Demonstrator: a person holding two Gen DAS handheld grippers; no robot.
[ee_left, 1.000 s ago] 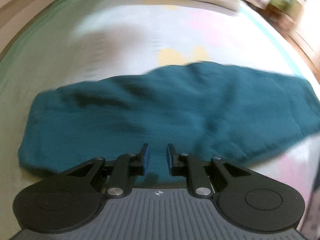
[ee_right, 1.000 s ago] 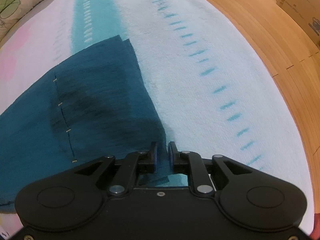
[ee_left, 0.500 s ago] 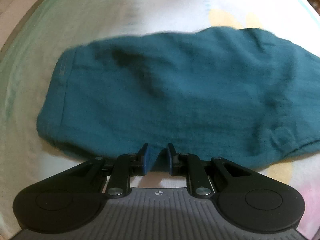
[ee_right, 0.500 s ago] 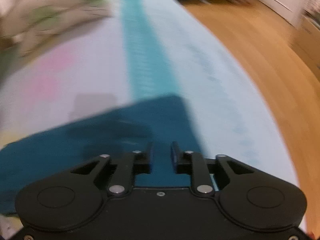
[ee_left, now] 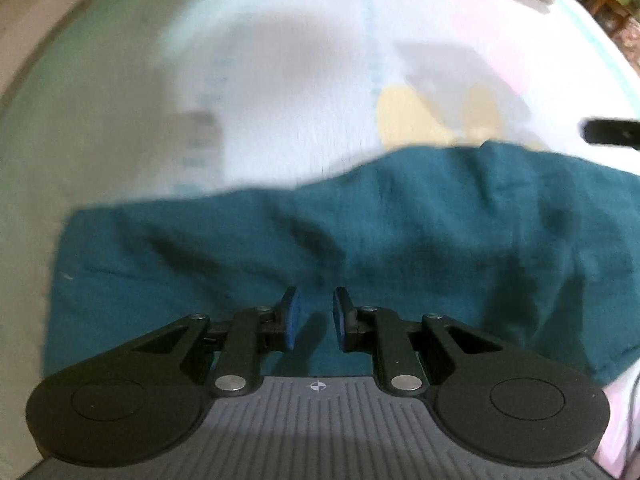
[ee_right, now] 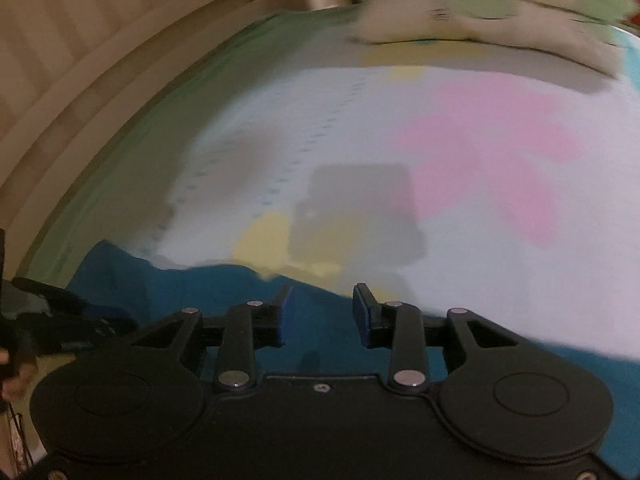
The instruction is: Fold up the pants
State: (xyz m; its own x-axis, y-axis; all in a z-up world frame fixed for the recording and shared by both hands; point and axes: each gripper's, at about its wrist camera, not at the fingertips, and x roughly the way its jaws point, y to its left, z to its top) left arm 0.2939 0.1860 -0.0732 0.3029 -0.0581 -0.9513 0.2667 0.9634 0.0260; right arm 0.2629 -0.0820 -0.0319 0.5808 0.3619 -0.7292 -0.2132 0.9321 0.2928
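Dark teal pants [ee_left: 360, 240] lie crumpled in a wide band across the pastel bed sheet [ee_left: 300, 100]. My left gripper [ee_left: 314, 318] points steeply down over their near part, its blue pads a narrow gap apart with nothing between them. My right gripper [ee_right: 322, 316] hovers over the pants [ee_right: 200, 292] near their far edge; its jaws are opening and hold nothing. In the right wrist view the left gripper [ee_right: 60, 320] shows at the left edge. A black bit of the right gripper [ee_left: 608, 132] shows at the left wrist view's right edge.
The sheet [ee_right: 480, 240] has pink and yellow patches. Pale pillows [ee_right: 480, 12] lie at the bed's far end. A wooden bed frame [ee_right: 80, 60] curves along the left. A person's hand [ee_right: 16, 372] shows at the left edge.
My right gripper let go of the pants' edge, swung away from the floor side to face the pillows, and its jaws widened. The left gripper shifted over the pants with its gap unchanged.
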